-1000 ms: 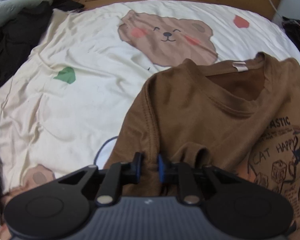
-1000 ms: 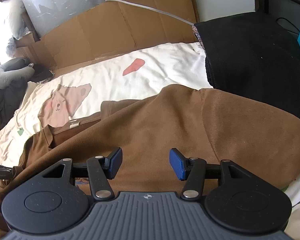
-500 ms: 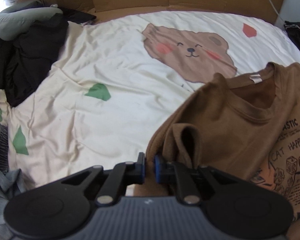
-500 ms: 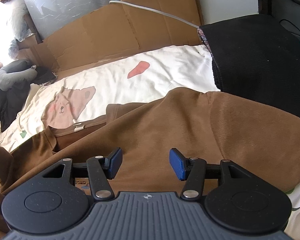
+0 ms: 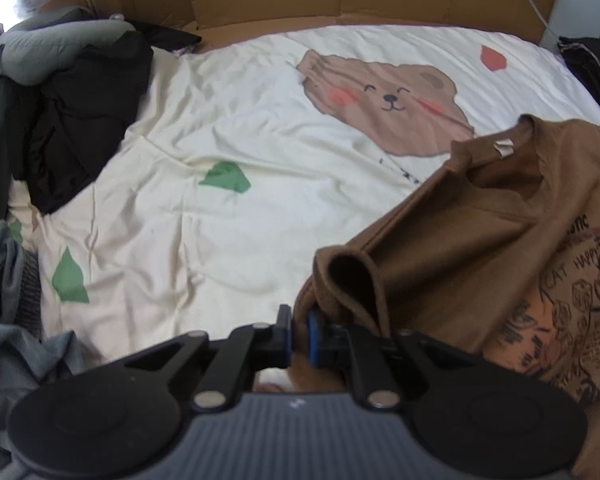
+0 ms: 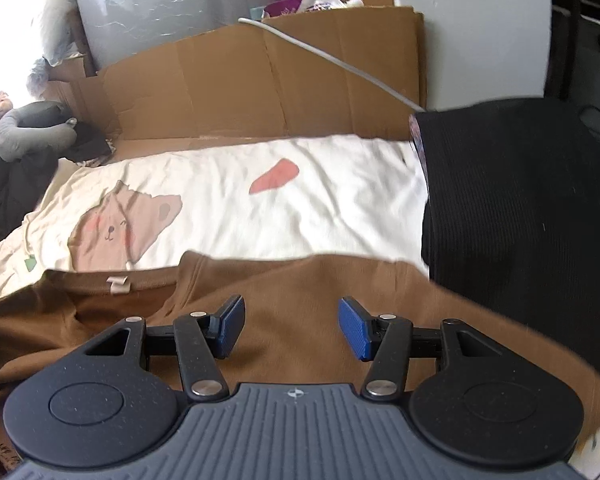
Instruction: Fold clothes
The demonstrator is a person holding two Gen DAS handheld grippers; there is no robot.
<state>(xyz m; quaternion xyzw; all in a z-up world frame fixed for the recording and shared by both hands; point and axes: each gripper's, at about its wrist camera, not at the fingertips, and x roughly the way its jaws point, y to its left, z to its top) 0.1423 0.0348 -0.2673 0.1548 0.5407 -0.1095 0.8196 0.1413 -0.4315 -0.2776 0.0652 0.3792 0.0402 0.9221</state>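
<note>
The left gripper (image 5: pixel 299 334) pinches the brown T-shirt's (image 5: pixel 480 248) sleeve; the right gripper (image 6: pixel 291 328) hovers spread above it. Dark clothes (image 5: pixel 80 104) and a black knit (image 6: pixel 520 216) flank the bear-print sheet (image 5: pixel 228 128).

My right claw (image 6: pixel 291 327) hangs over the brown T-shirt (image 6: pixel 308 280) with its blue pads (image 6: pixel 354 326) spread wide and nothing between them. The shirt's collar label (image 6: pixel 118 284) lies ahead to my left. Beyond it spreads the cream bedsheet (image 6: pixel 340 208) with a bear print (image 6: pixel 124 228) and a red patch (image 6: pixel 275 176). A black ribbed garment (image 6: pixel 512 208) covers the right side. Cardboard (image 6: pixel 260 84) stands at the far edge, a white cable (image 6: pixel 332 62) draped across it.
</note>
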